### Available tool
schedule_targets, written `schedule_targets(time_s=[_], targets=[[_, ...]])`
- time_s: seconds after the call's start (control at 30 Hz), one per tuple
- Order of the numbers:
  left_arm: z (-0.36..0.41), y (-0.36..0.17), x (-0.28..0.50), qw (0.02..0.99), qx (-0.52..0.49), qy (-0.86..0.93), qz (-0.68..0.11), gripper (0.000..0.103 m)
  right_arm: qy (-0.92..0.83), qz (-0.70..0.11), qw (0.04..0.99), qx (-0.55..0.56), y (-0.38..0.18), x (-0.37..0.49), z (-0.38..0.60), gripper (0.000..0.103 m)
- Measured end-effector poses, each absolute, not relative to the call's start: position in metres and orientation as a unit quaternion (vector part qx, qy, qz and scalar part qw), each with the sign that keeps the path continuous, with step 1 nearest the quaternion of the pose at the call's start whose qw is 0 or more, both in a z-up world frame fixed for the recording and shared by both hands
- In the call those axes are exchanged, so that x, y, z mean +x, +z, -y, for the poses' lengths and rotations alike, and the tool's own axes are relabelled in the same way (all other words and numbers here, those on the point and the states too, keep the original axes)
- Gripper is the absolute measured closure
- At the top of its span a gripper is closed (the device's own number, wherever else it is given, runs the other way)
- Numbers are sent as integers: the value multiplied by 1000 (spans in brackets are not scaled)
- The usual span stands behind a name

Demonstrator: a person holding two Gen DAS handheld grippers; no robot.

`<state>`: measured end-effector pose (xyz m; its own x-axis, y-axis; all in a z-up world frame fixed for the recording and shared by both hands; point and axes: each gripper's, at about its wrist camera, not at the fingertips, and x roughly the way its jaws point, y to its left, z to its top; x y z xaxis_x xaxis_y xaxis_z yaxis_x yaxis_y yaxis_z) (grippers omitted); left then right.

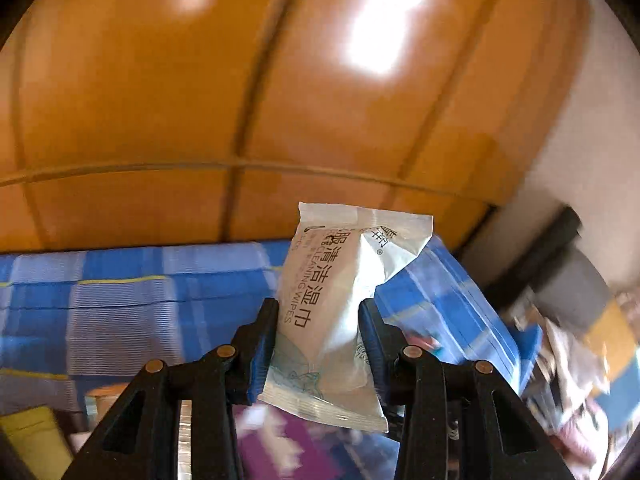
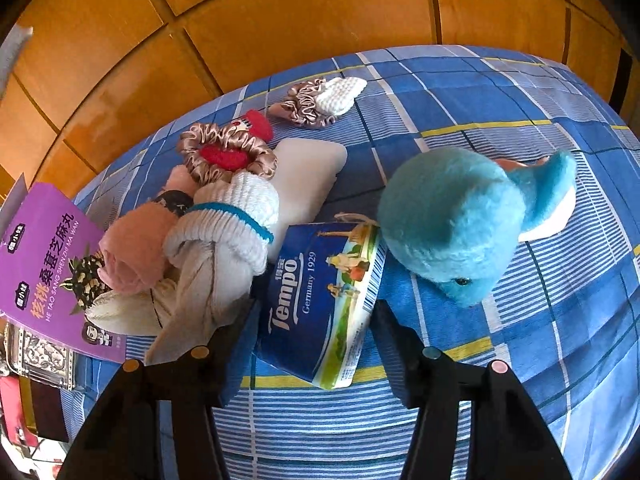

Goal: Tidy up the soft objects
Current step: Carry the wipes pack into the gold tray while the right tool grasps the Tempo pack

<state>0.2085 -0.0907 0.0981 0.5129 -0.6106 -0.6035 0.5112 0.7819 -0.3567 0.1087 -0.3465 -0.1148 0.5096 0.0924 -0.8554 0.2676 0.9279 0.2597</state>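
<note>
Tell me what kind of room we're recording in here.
Probably a bedroom at home: a blue plaid bedsheet covers the work surface, orange-brown wooden cabinet panels stand right behind it, and household soft things such as a blue plush toy and rolled socks lie on it.

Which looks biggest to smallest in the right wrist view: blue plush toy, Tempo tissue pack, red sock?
1. blue plush toy
2. Tempo tissue pack, closer to the camera, so it's unsure against the toy
3. red sock
</note>
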Motion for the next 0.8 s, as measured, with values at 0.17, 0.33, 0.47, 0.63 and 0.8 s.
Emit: schedule_targets(time_s=[0.17,0.33,0.47,0.63,0.8], targets=[[8,87,209,890,-94,-246,-373,62,-57,-490,855,163,-115,108,341,44],[-87,51,173,901,-110,-145,-395,62,-79,-500,859,73,-118,111,318,44],[-152,15,137,899,-122,-64,-416,61,-94,-492,863,59,-118,109,312,49],[-188,-38,115,874,-133,-7,-467,61,-107,-488,864,57,-113,102,313,76],[-196,-78,111,852,-149,32,-500,58,-103,-500,858,62,-113,106,311,77]])
